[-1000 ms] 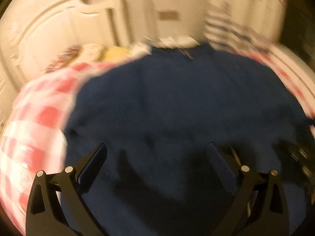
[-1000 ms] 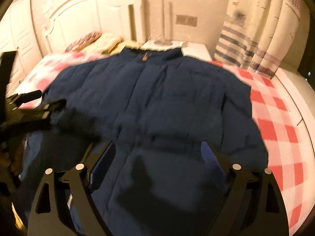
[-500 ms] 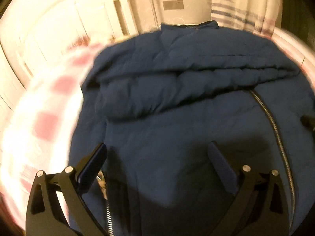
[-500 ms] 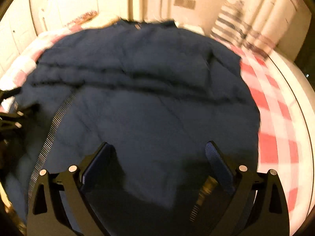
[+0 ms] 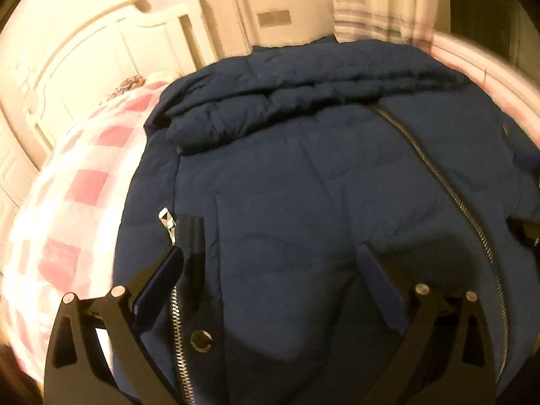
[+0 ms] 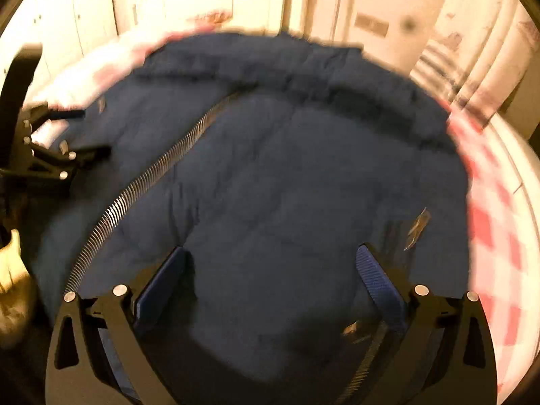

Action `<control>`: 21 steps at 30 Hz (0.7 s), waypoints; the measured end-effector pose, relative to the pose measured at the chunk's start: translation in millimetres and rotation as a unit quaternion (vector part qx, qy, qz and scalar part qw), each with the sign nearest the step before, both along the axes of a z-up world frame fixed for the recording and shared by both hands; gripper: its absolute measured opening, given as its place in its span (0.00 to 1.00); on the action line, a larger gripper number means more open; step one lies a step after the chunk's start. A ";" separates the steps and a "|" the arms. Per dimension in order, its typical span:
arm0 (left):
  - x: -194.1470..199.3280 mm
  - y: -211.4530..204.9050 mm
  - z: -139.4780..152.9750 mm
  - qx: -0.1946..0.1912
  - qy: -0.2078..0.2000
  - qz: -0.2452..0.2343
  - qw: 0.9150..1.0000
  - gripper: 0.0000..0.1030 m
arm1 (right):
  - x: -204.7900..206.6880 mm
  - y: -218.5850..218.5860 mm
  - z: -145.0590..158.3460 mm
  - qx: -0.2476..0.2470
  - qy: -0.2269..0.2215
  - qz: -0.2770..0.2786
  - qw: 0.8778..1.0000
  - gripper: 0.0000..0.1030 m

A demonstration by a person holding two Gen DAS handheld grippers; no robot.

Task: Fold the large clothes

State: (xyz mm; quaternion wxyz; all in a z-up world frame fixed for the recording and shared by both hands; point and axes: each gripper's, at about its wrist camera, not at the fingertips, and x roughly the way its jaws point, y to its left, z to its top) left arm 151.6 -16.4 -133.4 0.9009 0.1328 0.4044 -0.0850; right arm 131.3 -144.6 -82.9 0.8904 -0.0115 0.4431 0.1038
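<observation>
Lay spread over a bed: navy padded jacket (image 5: 303,202), covering most of the red-and-white checked bedspread (image 5: 77,195), with its far part bunched into a thick rolled fold across the width. Ran diagonally over the near panel in the left wrist view: a metal zipper (image 5: 449,189); hung at the jacket's left edge, a silver zipper pull (image 5: 167,221), with a round snap (image 5: 201,340) below it near the left finger. Showed checks on the left of the jacket in that view and on the right (image 6: 496,236) in the right wrist view.

Stood behind the bed: a cream carved headboard (image 5: 101,50), a pale wall with a small switch plate (image 5: 274,18), and a striped curtain (image 6: 449,67) at the far right. Dim, warm yellow light throughout; right wrist view blurred.

Hovered over the near jacket panel: left gripper (image 5: 270,263), jaws spread wide, nothing clamped between them. Likewise the right gripper (image 6: 271,263), fingers splayed apart above the fabric, grasping nothing.
</observation>
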 end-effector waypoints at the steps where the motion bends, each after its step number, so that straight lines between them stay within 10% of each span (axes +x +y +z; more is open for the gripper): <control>1: 3.5 3.0 1.8 -0.012 0.014 0.005 1.000 0.98 | -1.7 -1.8 0.2 0.004 0.001 -0.004 1.000 0.95; 16: -29.2 50.5 6.3 -0.022 0.017 0.053 0.998 0.97 | -66.9 -22.1 0.9 0.021 -0.011 -0.038 0.999 0.95; 21: -81.3 14.2 28.5 -0.042 -0.027 -0.029 0.998 0.98 | -81.6 4.5 21.0 0.013 -0.055 -0.002 0.998 0.95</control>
